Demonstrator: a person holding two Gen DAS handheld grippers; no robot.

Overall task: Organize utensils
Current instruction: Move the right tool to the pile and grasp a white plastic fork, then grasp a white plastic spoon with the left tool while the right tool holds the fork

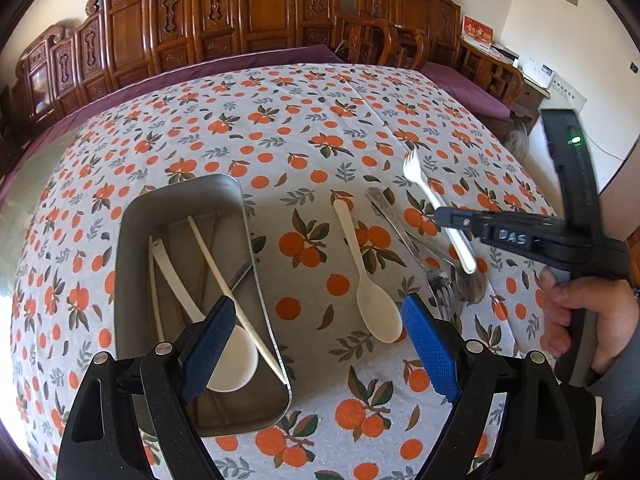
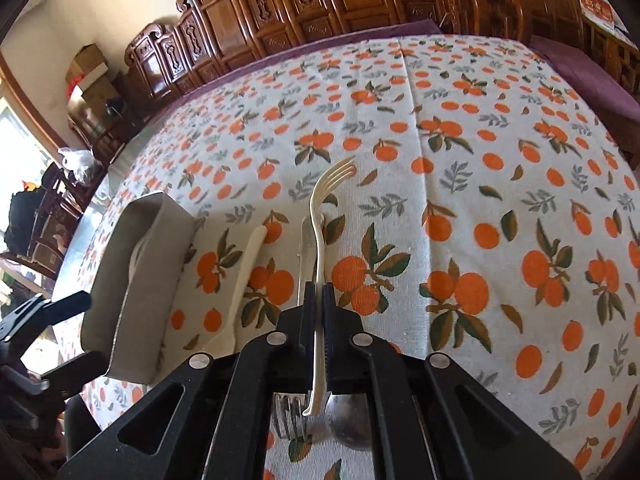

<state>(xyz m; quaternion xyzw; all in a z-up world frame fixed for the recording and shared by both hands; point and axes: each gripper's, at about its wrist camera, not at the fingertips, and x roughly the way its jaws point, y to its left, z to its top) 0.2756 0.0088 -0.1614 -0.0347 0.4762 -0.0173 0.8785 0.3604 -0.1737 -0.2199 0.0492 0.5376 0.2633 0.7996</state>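
Note:
My right gripper (image 2: 319, 292) is shut on the handle of a white plastic fork (image 2: 320, 208), tines pointing away, just above the cloth. In the left wrist view the same fork (image 1: 424, 188) sticks out past the right gripper (image 1: 444, 216). Under it lie a metal fork (image 2: 292, 416) and a metal spoon (image 2: 348, 420). A white spoon (image 1: 368, 280) rests on the cloth between them and the metal tray (image 1: 132, 248). The tray holds a white ladle spoon (image 1: 232, 360) and pale chopsticks (image 1: 224, 272). My left gripper (image 1: 320, 304) hangs open over the tray's right edge and the white spoon.
A white cloth with an orange-fruit print (image 1: 300, 128) covers the round table. Carved wooden chairs (image 1: 248, 12) line the far side. A person's hand (image 1: 576, 320) holds the right gripper's grip at the right edge.

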